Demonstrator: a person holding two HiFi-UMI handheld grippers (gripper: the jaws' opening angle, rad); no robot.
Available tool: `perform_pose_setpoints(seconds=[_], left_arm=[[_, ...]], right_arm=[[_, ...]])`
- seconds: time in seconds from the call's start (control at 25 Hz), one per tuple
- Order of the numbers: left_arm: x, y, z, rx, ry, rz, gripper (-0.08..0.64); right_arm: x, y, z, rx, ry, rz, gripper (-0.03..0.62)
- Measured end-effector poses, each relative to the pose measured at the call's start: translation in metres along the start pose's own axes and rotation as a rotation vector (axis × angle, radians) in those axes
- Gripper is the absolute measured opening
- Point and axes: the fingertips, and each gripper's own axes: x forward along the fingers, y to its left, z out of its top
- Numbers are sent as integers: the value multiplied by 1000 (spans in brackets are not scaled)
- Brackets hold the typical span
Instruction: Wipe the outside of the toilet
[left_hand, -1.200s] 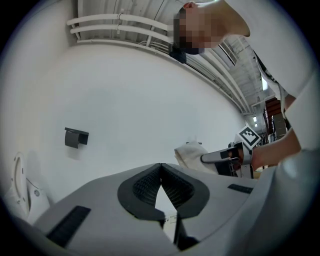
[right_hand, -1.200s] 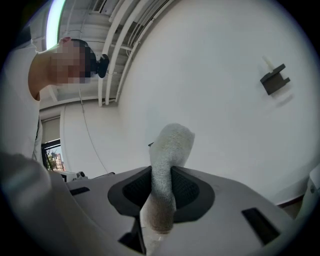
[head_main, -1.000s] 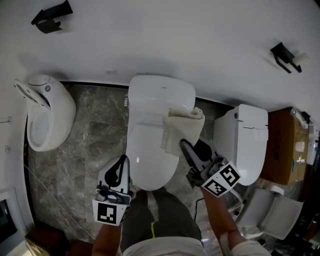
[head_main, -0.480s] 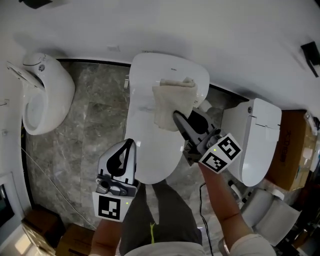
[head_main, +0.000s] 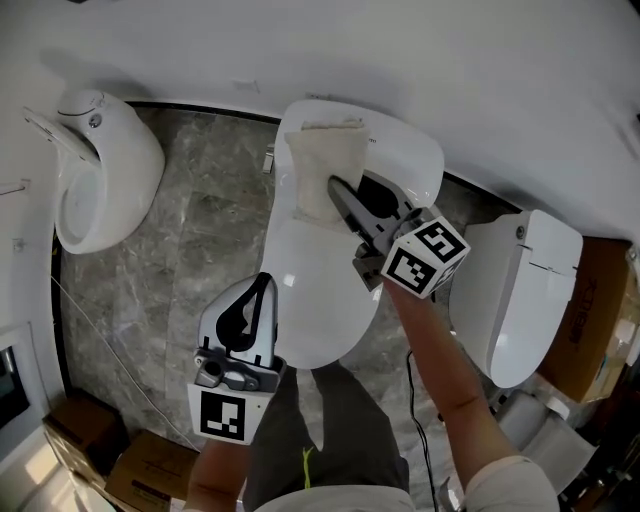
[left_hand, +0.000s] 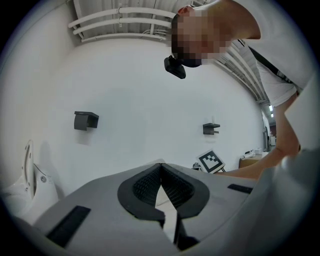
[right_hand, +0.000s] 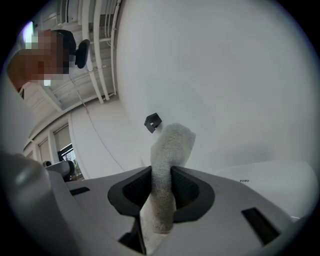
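Note:
A white toilet (head_main: 312, 290) with its lid down stands in the middle of the head view, its rear part against the wall. A beige cloth (head_main: 322, 172) lies spread over that rear part. My right gripper (head_main: 338, 190) is shut on the cloth and presses it onto the toilet. In the right gripper view the cloth (right_hand: 169, 150) sticks up between the pads of the right gripper (right_hand: 162, 175). My left gripper (head_main: 254, 296) hovers at the front left of the bowl, shut and empty. The left gripper (left_hand: 161, 169) shows its pads meeting with nothing in them.
A white wall-hung fixture (head_main: 98, 170) is at the left, a second toilet (head_main: 520, 290) at the right. Cardboard boxes (head_main: 135, 462) sit at the bottom left and another box (head_main: 592, 310) at the far right. Grey marble floor (head_main: 205, 220) surrounds the toilet. Black brackets (left_hand: 86, 120) hang on the wall.
My right gripper has dragged the cloth from the toilet's right side up and leftward across its rear part. The left gripper has hardly moved; the head view has shifted.

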Motion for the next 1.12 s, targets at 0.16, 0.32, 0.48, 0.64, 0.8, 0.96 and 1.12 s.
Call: perform_pose_setpoints(seconds=[0.16, 0.32, 0.48, 0.64, 0.8, 0.96, 1.12], left_arm=[[2, 3, -11, -9, 19, 22, 17], [3, 9, -23, -17, 37, 46, 17], [-1, 13, -31, -21, 53, 64, 17], [-5, 17, -34, -25, 52, 84, 17], [-11, 23, -37, -29, 58, 96, 17], [-16, 27, -38, -35, 63, 102, 18], [-15, 26, -38, -42, 60, 94, 18]], right_arm=[[31, -22, -9, 36, 24, -10, 117], [57, -44, -21, 17, 61, -48, 117], [79, -61, -31, 25, 90, -83, 117], [99, -67, -44, 13, 141, -104, 117], [115, -69, -55, -33, 188, -136, 117], [127, -74, -63, -105, 257, -184, 117], [130, -82, -70, -125, 317, -212, 117]])
